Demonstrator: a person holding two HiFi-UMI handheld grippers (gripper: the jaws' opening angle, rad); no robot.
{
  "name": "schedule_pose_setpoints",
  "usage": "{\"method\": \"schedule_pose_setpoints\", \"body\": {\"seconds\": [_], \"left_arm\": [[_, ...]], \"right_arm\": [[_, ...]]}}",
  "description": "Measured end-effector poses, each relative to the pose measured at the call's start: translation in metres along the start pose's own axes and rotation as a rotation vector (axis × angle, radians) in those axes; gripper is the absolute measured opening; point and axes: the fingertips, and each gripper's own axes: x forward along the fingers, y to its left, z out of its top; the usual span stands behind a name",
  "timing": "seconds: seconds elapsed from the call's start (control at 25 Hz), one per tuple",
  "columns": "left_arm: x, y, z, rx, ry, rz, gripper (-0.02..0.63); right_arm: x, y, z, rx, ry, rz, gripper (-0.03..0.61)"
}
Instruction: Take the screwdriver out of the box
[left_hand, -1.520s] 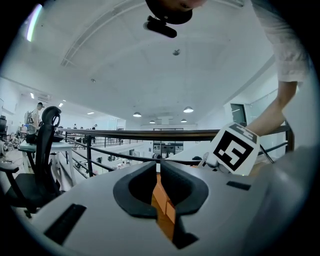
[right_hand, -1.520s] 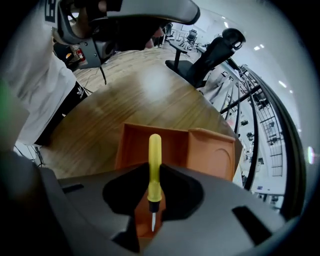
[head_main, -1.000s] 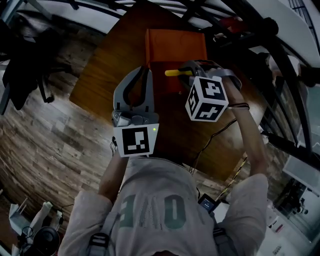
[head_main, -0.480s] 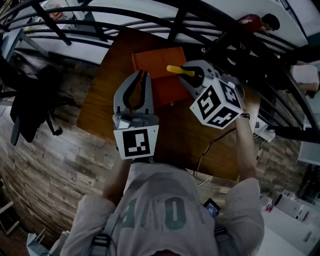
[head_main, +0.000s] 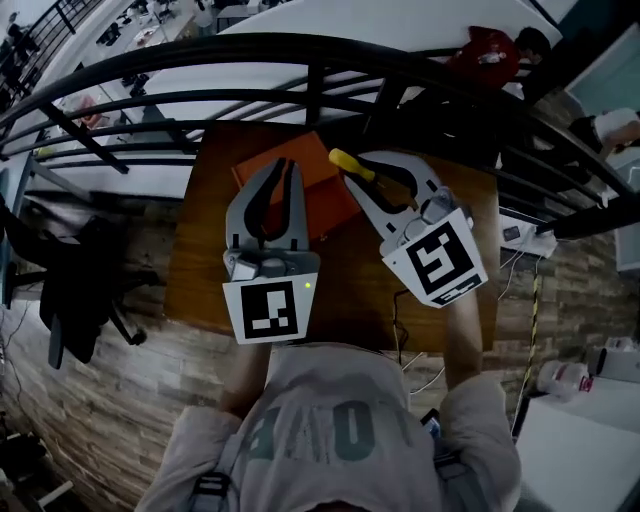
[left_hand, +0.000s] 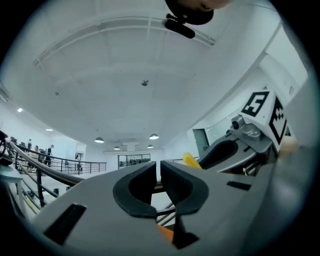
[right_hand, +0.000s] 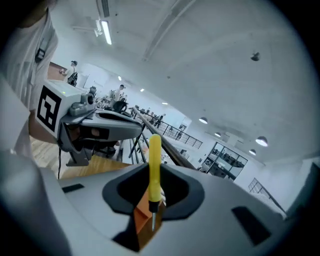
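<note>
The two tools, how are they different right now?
The right tool pinches a yellow screwdriver; the left tool is shut on nothing. In the head view the left tool points straight ahead, while the right tool slants over toward it. Both are grey, have the same curved shape, and are over the wooden table, near the orange box.

Black railing (head_main: 250, 45) is curving behind a wooden table (head_main: 205, 250). Plank floor (head_main: 100, 400) is running underneath. A dark chair (head_main: 80, 290) is standing left. Round lamps (left_hand: 99, 140) are glowing on a white ceiling (left_hand: 125, 75).
</note>
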Motion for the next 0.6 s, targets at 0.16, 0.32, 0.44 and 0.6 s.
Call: {"method": "schedule_pose_setpoints", "body": {"seconds": [0.16,0.32,0.44,0.6], "left_arm": [[0.003,-0.022,0.015,0.027,-0.027,-0.05,0.021],[0.003,-0.032,0.019,0.024,-0.031,-0.079,0.021],[0.0,-0.042,0.018,0.022,-0.029,-0.096,0.021],[-0.01,-0.051,0.012,0.005,-0.013,-0.108,0.021]], "right_arm": [[-0.037,-0.006,0.005,0.064,-0.091,-0.134,0.075],[-0.066,-0.01,0.014,0.2,-0.217,-0.283,0.075],[-0.086,-0.011,0.013,0.282,-0.284,-0.358,0.075],[-0.11,-0.014,0.008,0.34,-0.337,-0.462,0.075]]}}
